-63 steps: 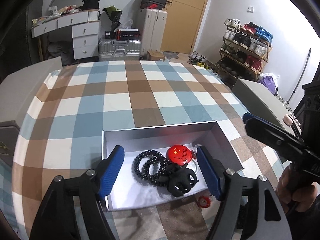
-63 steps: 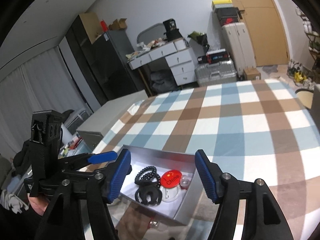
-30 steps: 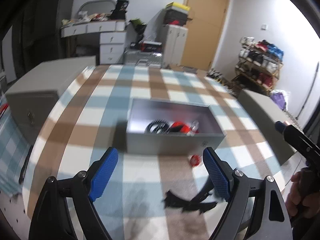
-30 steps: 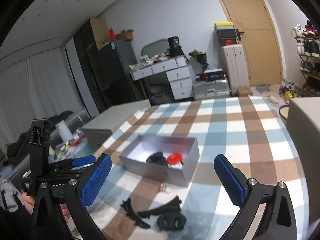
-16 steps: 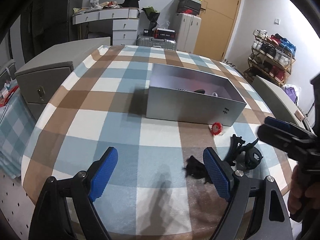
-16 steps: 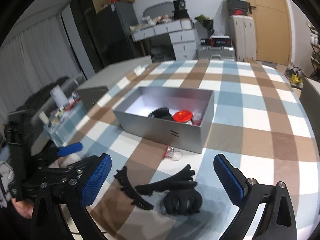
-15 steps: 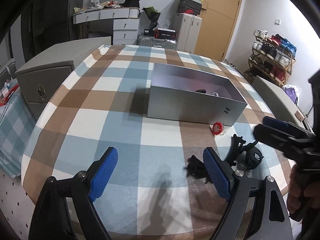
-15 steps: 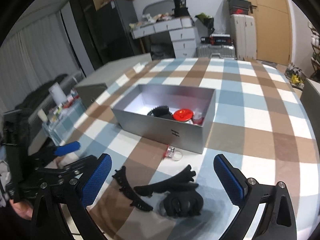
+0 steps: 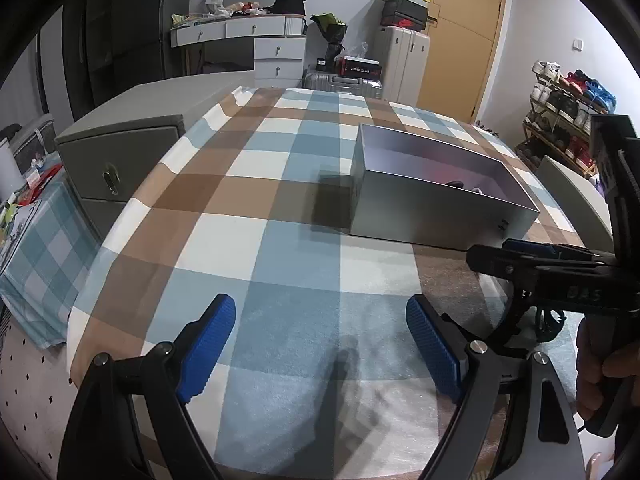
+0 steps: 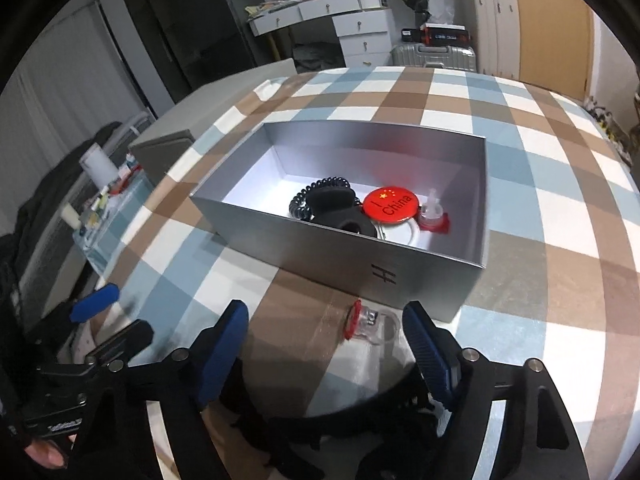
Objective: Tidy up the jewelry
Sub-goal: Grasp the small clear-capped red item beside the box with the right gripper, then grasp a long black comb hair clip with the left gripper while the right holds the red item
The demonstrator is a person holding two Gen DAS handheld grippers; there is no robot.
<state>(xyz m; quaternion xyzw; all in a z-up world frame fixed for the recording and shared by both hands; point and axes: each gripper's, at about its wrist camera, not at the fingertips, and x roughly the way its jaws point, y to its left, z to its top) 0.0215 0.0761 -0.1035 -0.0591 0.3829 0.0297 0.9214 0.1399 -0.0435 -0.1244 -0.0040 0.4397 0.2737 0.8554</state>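
A silver box (image 10: pixel 400 272) stands on the checked tablecloth. It holds a black coil hair tie (image 10: pixel 304 200), a black claw clip (image 10: pixel 340 212), a red "I China" badge (image 10: pixel 388 205) and a small clear and red ornament (image 10: pixel 434 216). The box also shows in the left wrist view (image 9: pixel 424 208). A small red and clear trinket (image 10: pixel 366 320) lies on the cloth just in front of the box, between my right gripper's (image 10: pixel 326 344) open blue pads. Black hair clips (image 10: pixel 320 424) lie under that gripper, partly hidden. My left gripper (image 9: pixel 320 344) is open and empty over bare cloth.
The right gripper's body (image 9: pixel 560 276) crosses the left wrist view at the right, over a black clip (image 9: pixel 550 320). A grey cabinet (image 9: pixel 132 148) stands left of the table. The table edge (image 9: pixel 92 312) runs close on the left. A shoe rack (image 9: pixel 568 96) is at the far right.
My right gripper has dropped low and forward toward the box, over the black clips and the red trinket. My left gripper has swung left, so the box now sits further right.
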